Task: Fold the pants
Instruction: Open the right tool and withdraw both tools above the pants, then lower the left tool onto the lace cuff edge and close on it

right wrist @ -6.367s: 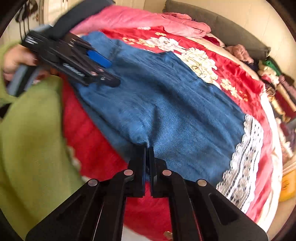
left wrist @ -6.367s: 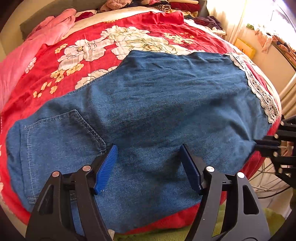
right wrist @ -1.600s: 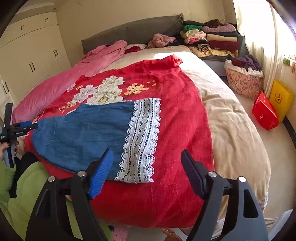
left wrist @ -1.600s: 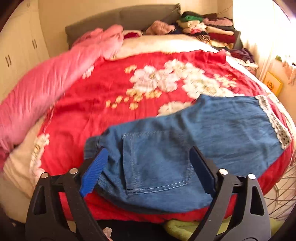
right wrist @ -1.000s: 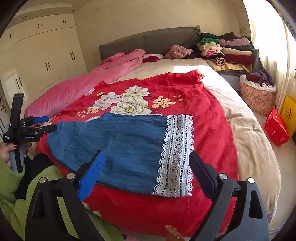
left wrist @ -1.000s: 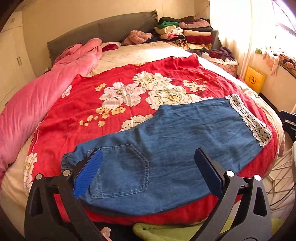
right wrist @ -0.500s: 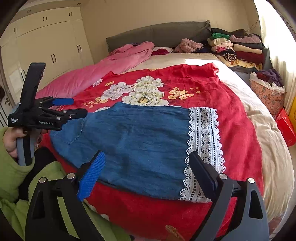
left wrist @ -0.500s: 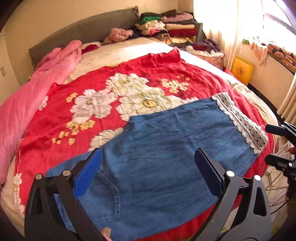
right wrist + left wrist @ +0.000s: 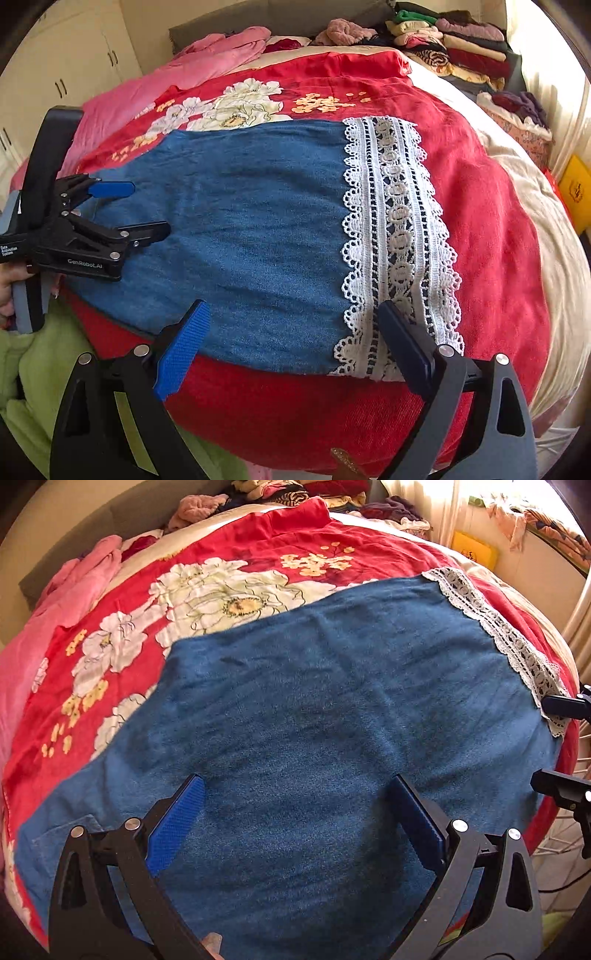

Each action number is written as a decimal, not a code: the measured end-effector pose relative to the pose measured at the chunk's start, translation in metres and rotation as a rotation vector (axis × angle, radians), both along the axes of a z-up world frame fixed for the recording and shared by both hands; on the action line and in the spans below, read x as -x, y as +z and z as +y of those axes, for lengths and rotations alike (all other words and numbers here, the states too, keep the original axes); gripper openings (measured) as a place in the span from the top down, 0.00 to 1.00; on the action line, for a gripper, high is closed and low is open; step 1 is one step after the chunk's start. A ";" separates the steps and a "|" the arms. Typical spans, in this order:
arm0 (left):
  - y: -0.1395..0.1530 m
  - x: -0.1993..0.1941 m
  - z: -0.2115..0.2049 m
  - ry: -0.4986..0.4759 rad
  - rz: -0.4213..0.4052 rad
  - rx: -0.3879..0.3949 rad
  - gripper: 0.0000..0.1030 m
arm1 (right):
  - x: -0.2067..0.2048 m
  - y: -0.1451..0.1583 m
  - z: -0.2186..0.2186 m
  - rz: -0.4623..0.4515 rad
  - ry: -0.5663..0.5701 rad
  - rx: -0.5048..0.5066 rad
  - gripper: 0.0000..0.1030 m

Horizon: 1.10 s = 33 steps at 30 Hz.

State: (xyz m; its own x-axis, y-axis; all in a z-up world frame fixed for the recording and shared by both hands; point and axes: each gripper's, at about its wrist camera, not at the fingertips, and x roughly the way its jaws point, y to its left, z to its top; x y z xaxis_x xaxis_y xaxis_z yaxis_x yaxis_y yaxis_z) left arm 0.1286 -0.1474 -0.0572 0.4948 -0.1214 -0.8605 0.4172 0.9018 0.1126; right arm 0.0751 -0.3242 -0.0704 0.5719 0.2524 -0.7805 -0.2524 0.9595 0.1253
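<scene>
Denim, one pair of it: the blue pants [image 9: 251, 236] lie flat across the red floral blanket [image 9: 491, 229] near the front edge of the bed [image 9: 554, 236], already doubled leg over leg by the look of it, with the white lace hem [image 9: 399, 236] at the right end and the waist and back pocket [image 9: 66, 845] at the left. Two grippers, both empty. The left gripper [image 9: 295, 830] hangs over the waist half with its fingers spread wide and nothing between them, and the right gripper [image 9: 291, 343] sits just short of the near edge by the lace, fingers equally wide apart. My guess is the step in hand is getting a hold on the two ends for the crosswise fold. To do that well I'd bring each gripper down low on the near edge, slide the lower finger under all the layers so both legs come up together, and pinch well into the fabric instead of on the very rim, since lace looks like it would slip or stretch. Then lift both corners evenly so the fold line stays straight, and don't catch the blanket underneath. Count-wise: one lace band, one pocket showing, one pink duvet [image 9: 155, 88] along the far left, and a stack of folded clothes [image 9: 458, 48] by the headboard that I can't count reliably.
</scene>
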 end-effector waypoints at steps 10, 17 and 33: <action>0.020 0.011 -0.002 -0.015 -0.034 0.028 0.09 | 0.014 0.033 -0.019 -0.089 -0.056 -0.077 0.08; 0.044 0.015 -0.006 -0.013 -0.076 0.051 0.09 | 0.025 0.051 -0.041 -0.136 -0.101 -0.095 0.08; 0.101 0.024 -0.050 -0.110 -0.180 0.029 0.09 | 0.056 0.088 -0.081 -0.260 -0.182 -0.133 0.07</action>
State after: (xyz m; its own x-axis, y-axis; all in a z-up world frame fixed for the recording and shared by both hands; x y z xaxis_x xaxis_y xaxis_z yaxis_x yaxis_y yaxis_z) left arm 0.1048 -0.1970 0.0440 0.6226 -0.2064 -0.7548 0.4887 0.8559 0.1691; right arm 0.0189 -0.4051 0.0172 0.7926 0.2178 -0.5695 -0.1187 0.9713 0.2063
